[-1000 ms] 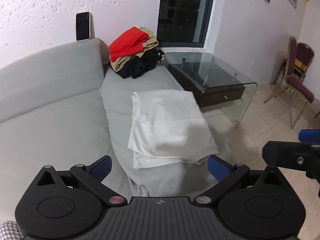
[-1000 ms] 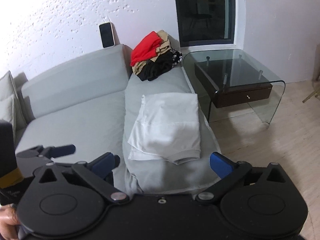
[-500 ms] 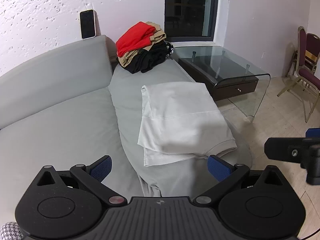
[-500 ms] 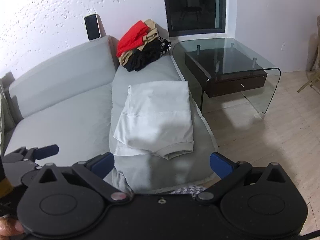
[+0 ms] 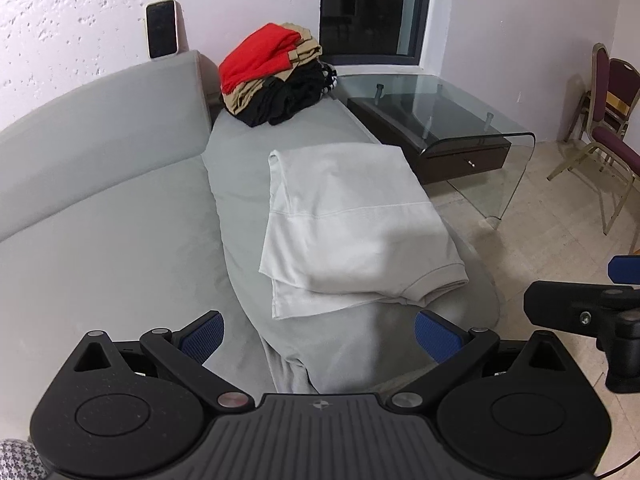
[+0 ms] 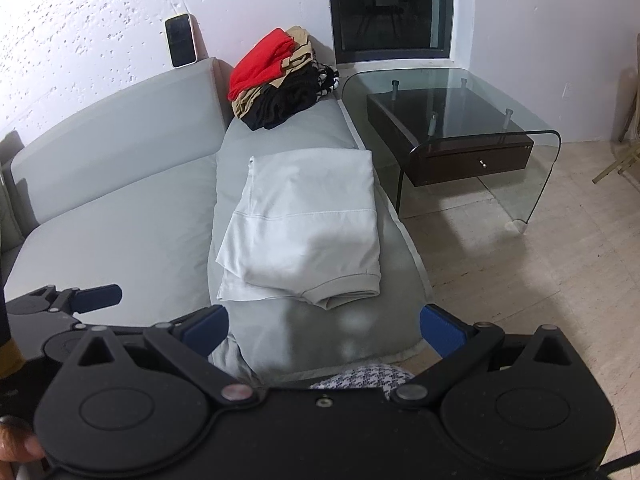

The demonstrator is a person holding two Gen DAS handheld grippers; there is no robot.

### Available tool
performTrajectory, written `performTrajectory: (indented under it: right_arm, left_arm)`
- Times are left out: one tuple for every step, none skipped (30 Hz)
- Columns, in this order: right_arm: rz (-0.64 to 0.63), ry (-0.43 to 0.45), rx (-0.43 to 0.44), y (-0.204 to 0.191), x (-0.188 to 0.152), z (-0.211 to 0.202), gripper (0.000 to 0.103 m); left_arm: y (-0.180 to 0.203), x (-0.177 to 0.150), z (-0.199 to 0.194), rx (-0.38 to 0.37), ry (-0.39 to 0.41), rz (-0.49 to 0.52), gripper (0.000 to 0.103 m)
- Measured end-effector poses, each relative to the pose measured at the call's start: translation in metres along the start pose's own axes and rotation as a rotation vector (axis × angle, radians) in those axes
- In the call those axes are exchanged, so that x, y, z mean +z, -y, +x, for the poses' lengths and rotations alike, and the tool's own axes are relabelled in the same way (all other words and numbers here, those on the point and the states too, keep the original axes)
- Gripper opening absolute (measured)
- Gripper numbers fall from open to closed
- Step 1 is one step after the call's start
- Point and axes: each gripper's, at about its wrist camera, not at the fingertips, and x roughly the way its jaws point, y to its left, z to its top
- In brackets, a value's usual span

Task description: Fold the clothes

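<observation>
Pale grey, a folded garment (image 5: 352, 224) lies mid-frame on the sofa (image 5: 120, 216), short of the clothes pile (image 5: 276, 76) at upper centre. Below it, the left gripper (image 5: 318, 330) and right gripper (image 6: 324, 326) both hover spread wide, holding nothing.

Glass table (image 6: 460, 120) – phone (image 5: 161, 35) – chair (image 5: 608, 120)

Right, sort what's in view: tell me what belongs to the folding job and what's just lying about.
Part of the job:
- white garment, folded on the sofa
- pile of clothes at the sofa's far end
- left gripper, open
- right gripper, open

Just lying about:
- phone against the wall
- glass table
- chairs
</observation>
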Motion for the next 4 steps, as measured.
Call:
performTrajectory:
  right_arm:
    - [0.001, 0.000, 0.001, 0.0008, 0.0001, 0.0005, 0.103]
    - [0.002, -0.001, 0.003, 0.0015, 0.0002, 0.0008, 0.103]
    - [0.003, -0.001, 0.004, 0.0022, 0.0002, 0.0011, 0.103]
    - [0.004, -0.001, 0.005, 0.0028, 0.0003, 0.0013, 0.103]
  left_arm:
    - [0.0014, -0.0009, -0.0010, 0.003, 0.011, 0.005, 0.102]
    - [0.0027, -0.0017, -0.0021, 0.006, 0.022, 0.010, 0.102]
    - [0.0037, -0.0023, -0.0031, 0.009, 0.030, 0.015, 0.102]
    - [0.0045, -0.0024, -0.0035, 0.010, 0.034, 0.020, 0.102]
